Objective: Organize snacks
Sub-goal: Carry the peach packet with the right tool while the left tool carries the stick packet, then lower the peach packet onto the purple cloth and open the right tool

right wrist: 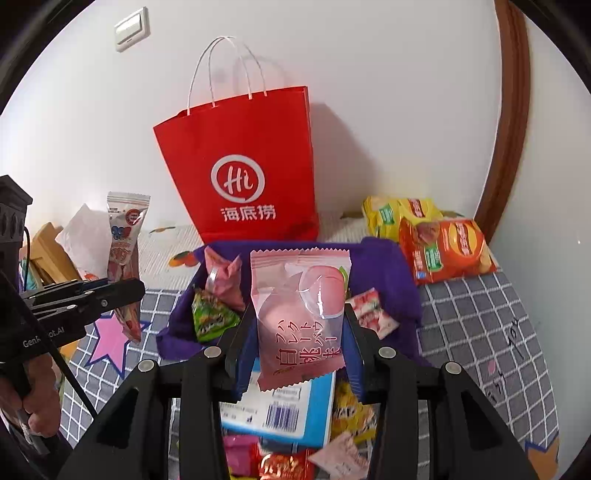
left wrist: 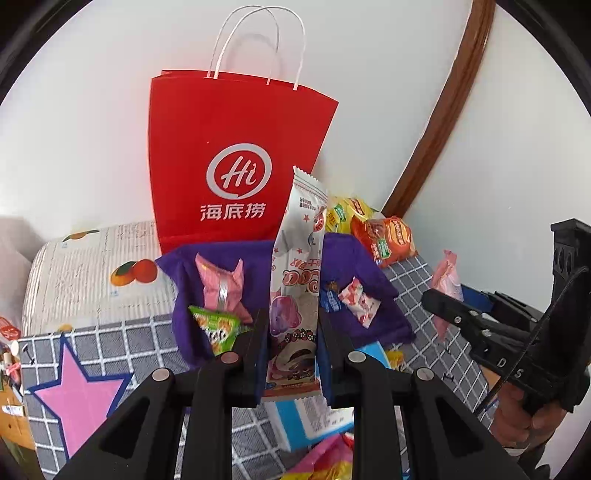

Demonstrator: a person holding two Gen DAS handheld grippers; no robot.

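My left gripper [left wrist: 292,325] is shut on a tall white snack packet [left wrist: 297,280] with purple and chocolate pictures, held upright above a purple fabric bin [left wrist: 369,258]. My right gripper [right wrist: 298,325] is shut on a pink peach snack packet [right wrist: 299,314], also upright over the same purple bin [right wrist: 384,266]. Inside the bin lie a pink packet [left wrist: 221,284], a green packet [left wrist: 216,326] and a small red-white candy [left wrist: 360,301]. A red paper bag [left wrist: 236,155] with white handles stands behind the bin against the wall. The left gripper with its packet shows at the right wrist view's left [right wrist: 122,291].
Orange and yellow chip bags [right wrist: 443,247] lie at the back right on the grey checked cover [right wrist: 480,325]. A blue-white box [right wrist: 280,406] and several loose candies [right wrist: 351,413] lie below my grippers. A brown door frame [right wrist: 509,110] curves at the right. A light switch [right wrist: 131,27] is on the wall.
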